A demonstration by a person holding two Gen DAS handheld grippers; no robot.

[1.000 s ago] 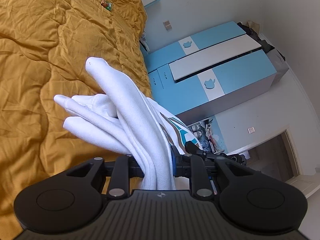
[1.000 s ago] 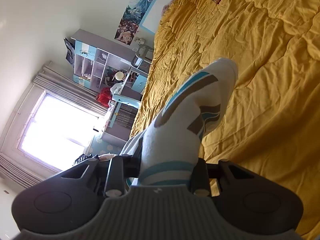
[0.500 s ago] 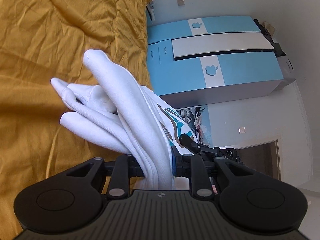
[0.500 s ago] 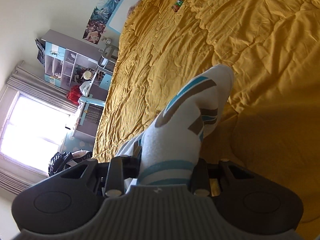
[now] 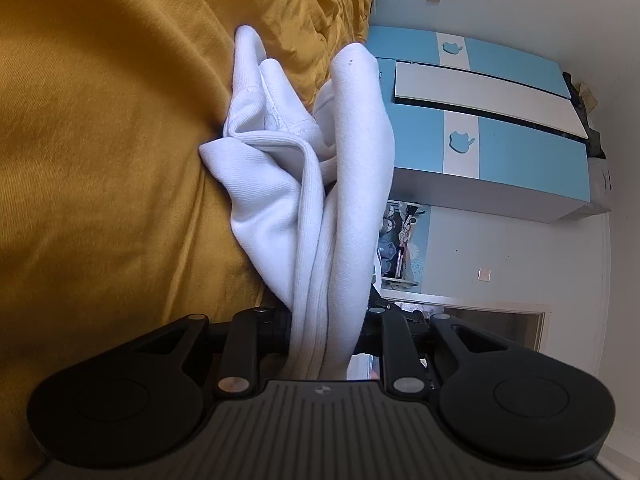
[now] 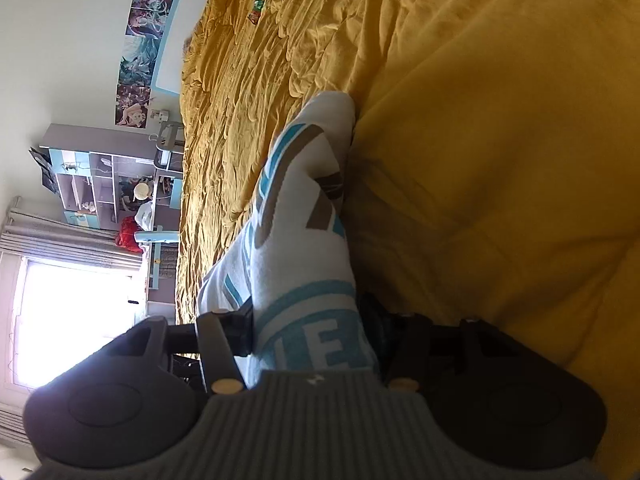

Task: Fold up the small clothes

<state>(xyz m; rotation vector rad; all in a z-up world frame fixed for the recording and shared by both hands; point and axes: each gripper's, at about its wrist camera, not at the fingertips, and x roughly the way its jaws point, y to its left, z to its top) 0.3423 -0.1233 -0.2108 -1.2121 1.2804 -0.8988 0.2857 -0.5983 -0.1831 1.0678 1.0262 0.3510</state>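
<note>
Your left gripper pinches a bunch of white cloth, and the far folds of that garment press into the quilt, which rises close along the gripper's left side. To the right the bed's edge drops away toward a blue and white wardrobe, with a cluttered shelf under it and a doorway lower down; that side is open air.

Your right gripper is clamped on the same garment's printed part, white with blue and brown stripes, whose tip touches the quilt. A high fold of quilt swells just beside the gripper on the right and crowds it. Far up the bed lies a small wrapper. Left of the bed stand a desk with shelves, posters on the wall and a bright window, all well apart from the cloth.
</note>
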